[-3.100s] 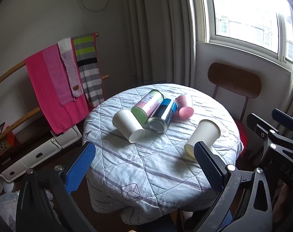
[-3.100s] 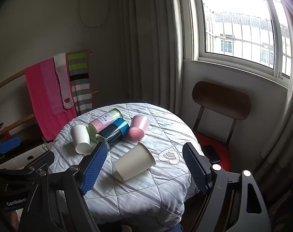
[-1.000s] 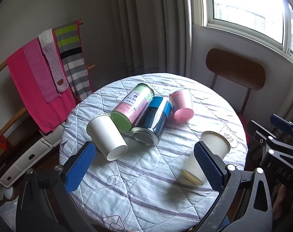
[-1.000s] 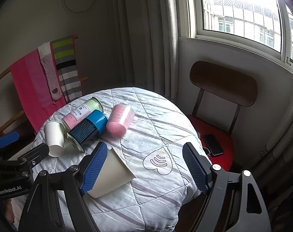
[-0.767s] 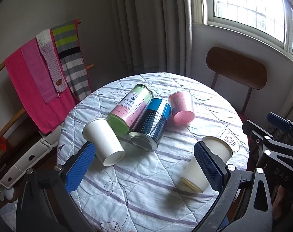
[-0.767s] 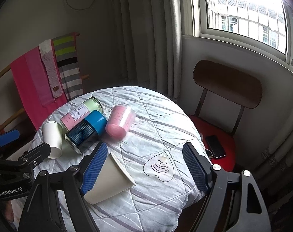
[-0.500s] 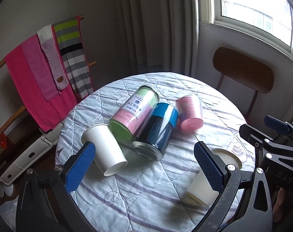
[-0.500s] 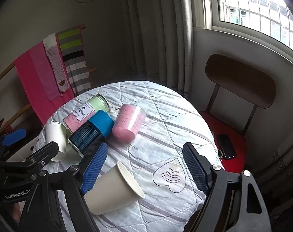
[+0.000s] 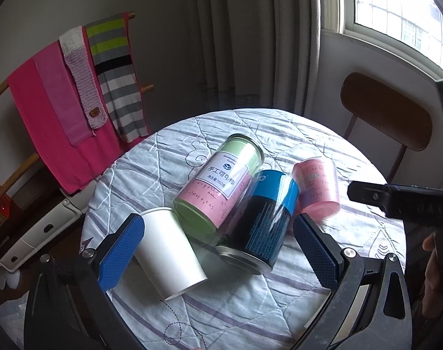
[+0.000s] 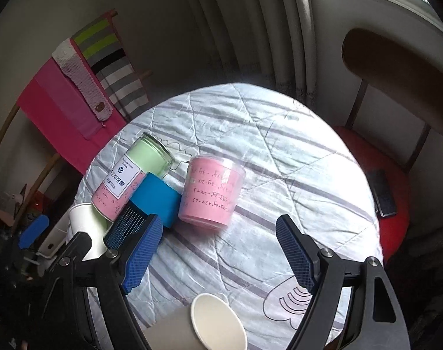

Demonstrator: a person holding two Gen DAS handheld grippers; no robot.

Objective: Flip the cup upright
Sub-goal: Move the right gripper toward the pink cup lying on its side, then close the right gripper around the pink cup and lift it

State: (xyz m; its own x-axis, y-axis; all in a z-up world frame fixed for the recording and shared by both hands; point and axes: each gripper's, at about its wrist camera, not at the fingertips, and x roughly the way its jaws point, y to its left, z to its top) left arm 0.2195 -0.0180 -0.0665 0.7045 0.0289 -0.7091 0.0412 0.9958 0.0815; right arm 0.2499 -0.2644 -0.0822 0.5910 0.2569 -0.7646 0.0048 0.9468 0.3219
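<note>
Several cups and cans lie on their sides on a round table with a quilted cloth. A white paper cup lies beside my left gripper's left pad. A pink cup lies just beyond my right gripper. A second paper cup lies below my right gripper, its mouth facing the camera. My left gripper is open and empty over the cans. My right gripper is open and empty; its body also shows in the left wrist view.
A green and pink jar and a blue and black can lie side by side between the cups. A wooden chair with a red seat stands right of the table, a phone on it. Scarves hang on a rack at left.
Both grippers have moved forward and down over the table. The second paper cup has slid below the right gripper's jaws. Both stay open.
</note>
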